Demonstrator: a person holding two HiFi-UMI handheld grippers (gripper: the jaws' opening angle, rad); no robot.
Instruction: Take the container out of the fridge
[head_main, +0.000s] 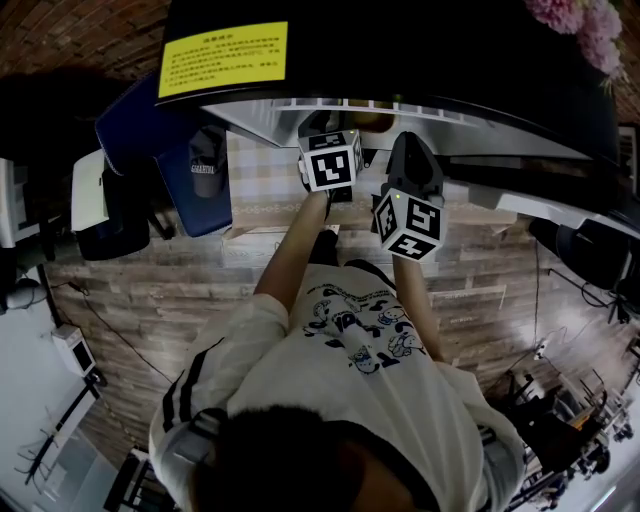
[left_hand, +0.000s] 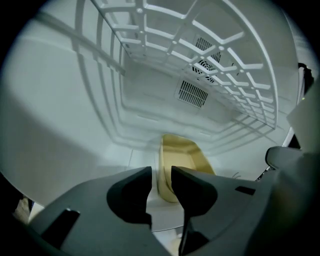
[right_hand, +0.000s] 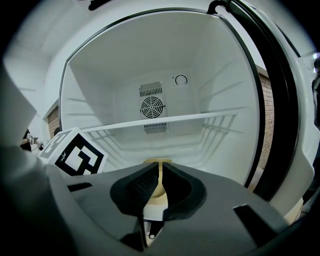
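Note:
A shallow beige container (left_hand: 187, 157) lies on the white floor of the fridge compartment, and it shows as a tan patch (head_main: 372, 121) in the head view. My left gripper (left_hand: 161, 172) is open just short of its near edge, with nothing pressed between the pads. My right gripper (right_hand: 160, 172) is shut on the container's thin rim (right_hand: 156, 200), which stands upright between the pads. In the head view both grippers (head_main: 330, 150) (head_main: 410, 165) reach into the fridge opening, and their jaws are hidden there.
A white shelf (right_hand: 160, 121) crosses the compartment above the container, with a fan vent (right_hand: 151, 106) on the back wall. The black fridge top carries a yellow label (head_main: 222, 57). The left gripper's marker cube (right_hand: 75, 155) sits close on the left.

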